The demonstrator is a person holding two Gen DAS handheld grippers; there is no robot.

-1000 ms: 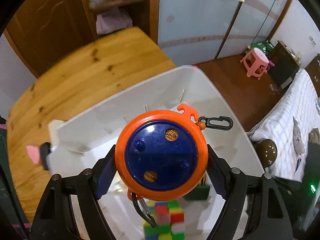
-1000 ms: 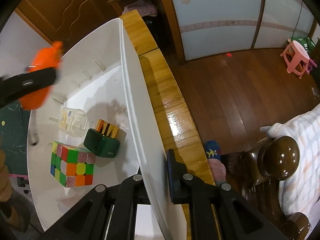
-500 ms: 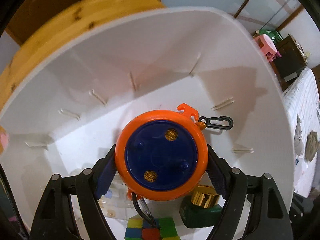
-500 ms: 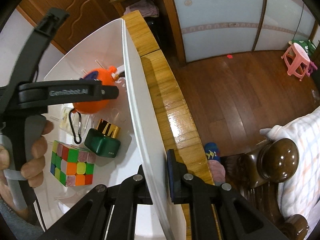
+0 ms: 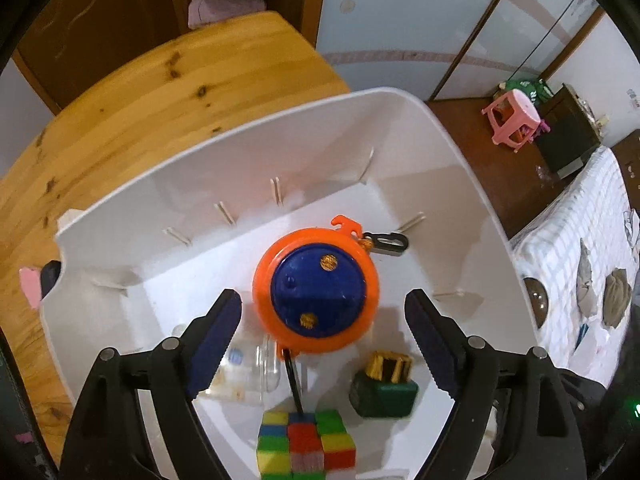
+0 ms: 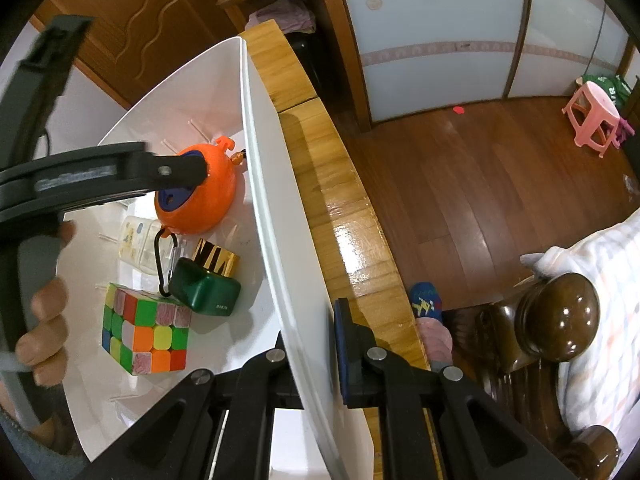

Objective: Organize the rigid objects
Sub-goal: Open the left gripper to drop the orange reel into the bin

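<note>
My left gripper (image 5: 323, 348) just spreading off the orange reel (image 5: 316, 290) in the white bin (image 5: 248, 168), my right gripper (image 6: 316, 354) pinching its near wall.

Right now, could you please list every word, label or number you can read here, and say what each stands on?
No text reads clearly.
left gripper, white lettering on its arm, right wrist view: blurred.
green bottle, small white print: too small.
clear bottle, blue printing: blurred.
</note>
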